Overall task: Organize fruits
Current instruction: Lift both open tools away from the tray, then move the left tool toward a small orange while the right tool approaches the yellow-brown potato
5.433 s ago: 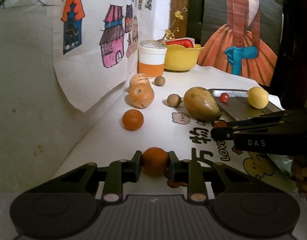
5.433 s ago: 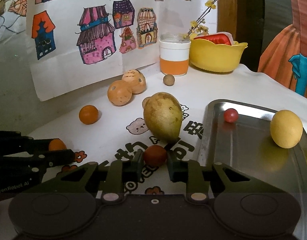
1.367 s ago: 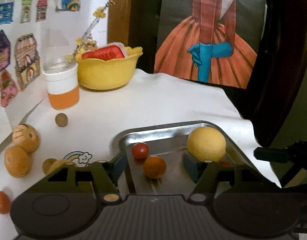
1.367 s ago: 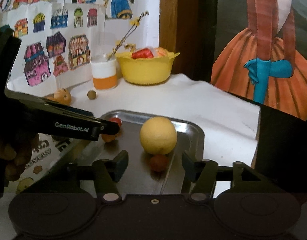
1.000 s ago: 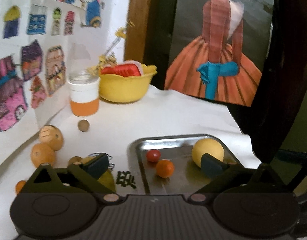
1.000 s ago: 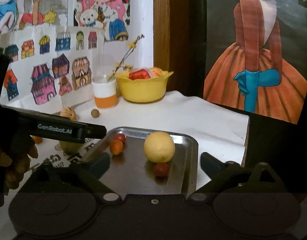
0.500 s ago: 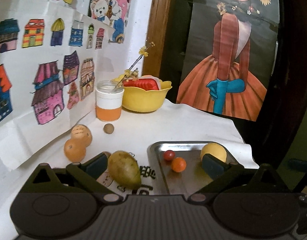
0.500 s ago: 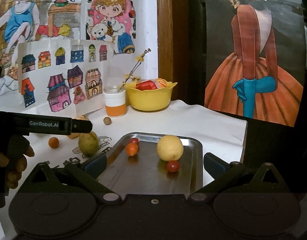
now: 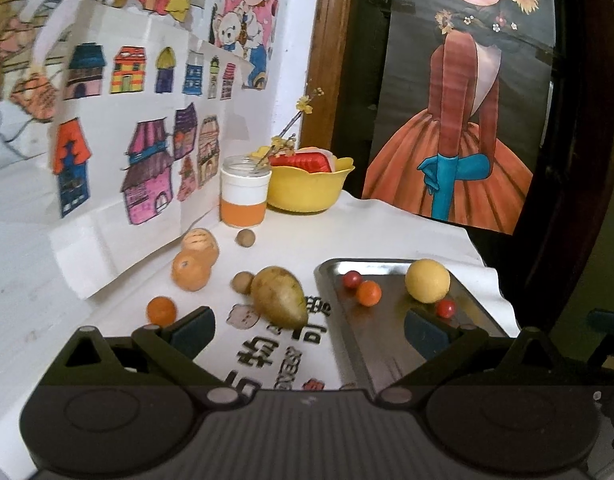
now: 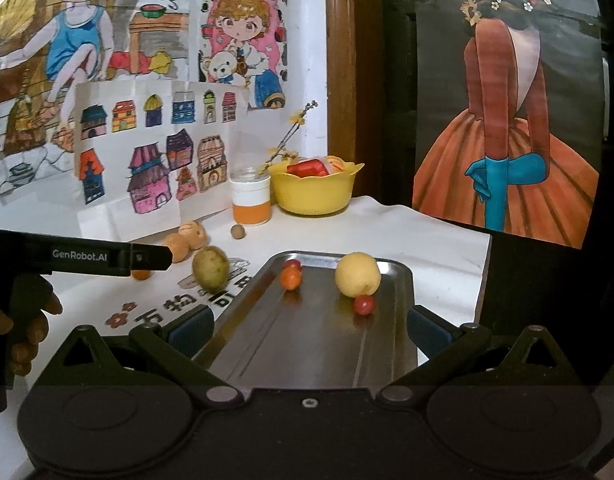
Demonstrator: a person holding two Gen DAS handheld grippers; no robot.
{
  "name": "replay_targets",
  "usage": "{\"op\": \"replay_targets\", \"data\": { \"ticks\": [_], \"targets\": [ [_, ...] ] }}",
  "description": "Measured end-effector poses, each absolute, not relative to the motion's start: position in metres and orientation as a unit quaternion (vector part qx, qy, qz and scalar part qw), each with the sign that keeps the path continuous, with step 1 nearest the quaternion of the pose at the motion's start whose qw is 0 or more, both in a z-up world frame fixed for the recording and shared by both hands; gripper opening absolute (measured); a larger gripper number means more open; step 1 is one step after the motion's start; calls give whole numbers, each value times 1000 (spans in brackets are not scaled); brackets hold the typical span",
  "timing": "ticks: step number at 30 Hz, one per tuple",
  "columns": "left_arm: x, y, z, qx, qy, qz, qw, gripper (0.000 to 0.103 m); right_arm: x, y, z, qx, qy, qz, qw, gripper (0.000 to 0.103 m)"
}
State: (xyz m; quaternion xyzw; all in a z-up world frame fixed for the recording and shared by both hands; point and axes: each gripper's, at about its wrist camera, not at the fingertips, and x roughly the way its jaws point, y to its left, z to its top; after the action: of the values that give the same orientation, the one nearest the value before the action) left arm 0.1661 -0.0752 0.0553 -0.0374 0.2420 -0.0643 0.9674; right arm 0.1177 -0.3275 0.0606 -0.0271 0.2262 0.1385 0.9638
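A metal tray [image 9: 391,332] [image 10: 307,344] on the white cloth holds a yellow lemon [image 9: 427,281] [image 10: 357,273], a small orange fruit [image 9: 368,293] [image 10: 291,278] and two red cherry tomatoes [image 9: 351,279] [image 9: 445,308]. On the cloth to its left lie a green-brown mango [image 9: 279,297] [image 10: 210,267], a small orange [image 9: 161,310], two larger tan-orange fruits [image 9: 191,270] and two little brown round fruits [image 9: 243,282]. My left gripper [image 9: 309,328] is open and empty, raised before the mango. My right gripper [image 10: 309,328] hangs open and empty over the tray's near end.
A yellow bowl [image 9: 307,191] with red contents and a white-and-orange jar [image 9: 245,196] stand at the back. Paper drawings lean on the left wall. A hand [image 10: 23,320] holds the left gripper's body at the left of the right wrist view. The table drops off at right.
Both grippers have pulled back and up from the tray, opened wide, after leaving the small orange fruit and a cherry tomato in it. More of the table shows now.
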Motion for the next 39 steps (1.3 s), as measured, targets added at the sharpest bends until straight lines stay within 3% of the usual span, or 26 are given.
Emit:
{"op": "replay_targets", "data": {
  "ticks": [19, 39],
  "targets": [
    [114, -28, 30, -31, 286, -30, 957, 103, 66, -295, 47, -29, 270, 150, 951, 102],
    [103, 31, 6, -44, 314, 10, 948, 103, 81, -223, 27, -61, 312, 201, 927, 102]
  ]
}}
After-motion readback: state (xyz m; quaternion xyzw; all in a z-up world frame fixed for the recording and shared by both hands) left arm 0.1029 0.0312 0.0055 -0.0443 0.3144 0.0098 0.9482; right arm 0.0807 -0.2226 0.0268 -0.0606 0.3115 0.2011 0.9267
